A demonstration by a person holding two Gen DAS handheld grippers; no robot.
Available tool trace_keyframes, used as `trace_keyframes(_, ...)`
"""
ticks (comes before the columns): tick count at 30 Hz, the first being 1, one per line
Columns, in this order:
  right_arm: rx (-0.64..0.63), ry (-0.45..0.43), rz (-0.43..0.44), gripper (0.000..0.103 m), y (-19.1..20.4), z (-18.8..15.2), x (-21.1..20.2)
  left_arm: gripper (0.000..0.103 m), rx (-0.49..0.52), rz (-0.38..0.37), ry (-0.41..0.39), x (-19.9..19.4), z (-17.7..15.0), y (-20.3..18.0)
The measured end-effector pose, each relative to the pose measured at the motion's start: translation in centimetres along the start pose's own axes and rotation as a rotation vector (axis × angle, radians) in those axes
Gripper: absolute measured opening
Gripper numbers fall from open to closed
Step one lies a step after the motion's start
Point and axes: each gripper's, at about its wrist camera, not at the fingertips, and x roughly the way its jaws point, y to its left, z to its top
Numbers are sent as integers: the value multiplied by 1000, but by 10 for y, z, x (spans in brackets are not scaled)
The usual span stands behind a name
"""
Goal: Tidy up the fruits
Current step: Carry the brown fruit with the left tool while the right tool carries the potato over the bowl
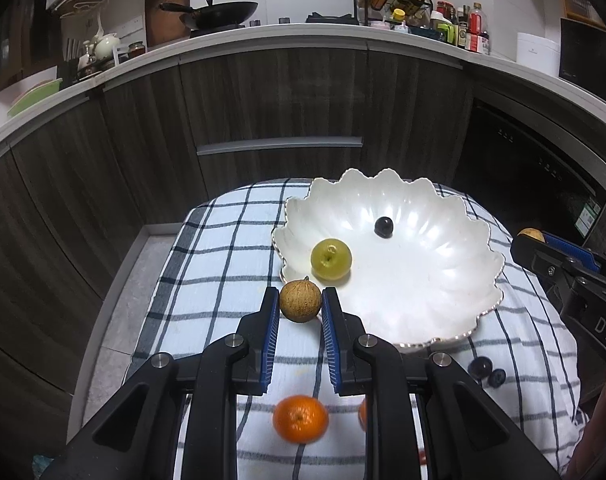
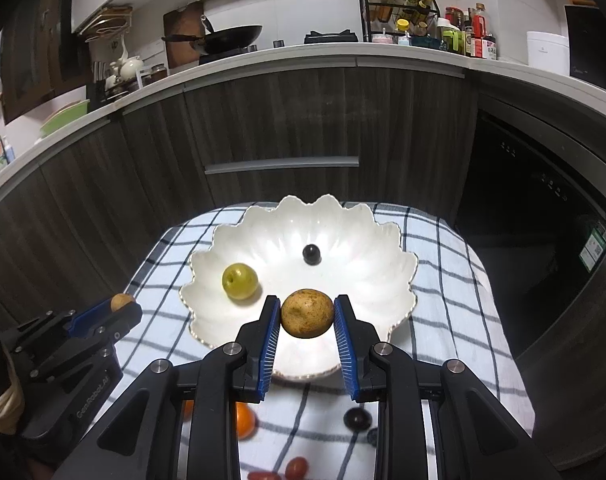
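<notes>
A white scalloped bowl [image 1: 423, 292] [image 2: 363, 276] stands on a checked cloth and holds a green fruit [image 1: 331, 259] [image 2: 240, 281] and a dark grape [image 1: 383, 227] [image 2: 311, 254]. My left gripper [image 1: 301, 304] is shut on a small brown round fruit [image 1: 300, 302] beside the bowl's left rim; it also shows in the right wrist view [image 2: 121, 302]. My right gripper [image 2: 307, 314] is shut on a larger brown spotted fruit [image 2: 308, 313] above the bowl's near part; its tip shows in the left wrist view [image 1: 532, 234].
On the cloth [image 1: 223, 264] near me lie an orange [image 1: 300, 419] [image 2: 245, 420], dark grapes [image 1: 480, 367] [image 2: 357, 418], a blueberry [image 1: 496, 377] and red cherry tomatoes [image 2: 295, 467]. Dark cabinets [image 1: 283, 100] and a cluttered counter stand behind.
</notes>
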Motion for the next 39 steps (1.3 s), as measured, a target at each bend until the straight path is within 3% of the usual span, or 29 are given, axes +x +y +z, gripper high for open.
trace_keyframes(21, -12, -8, -1, 29, -3, 23, 49, 22, -18, -1, 18, 51, 21, 7)
trace_keyframes(39, 29, 51, -57, 29, -30, 20, 81, 22, 19, -77, 80, 89, 19, -19)
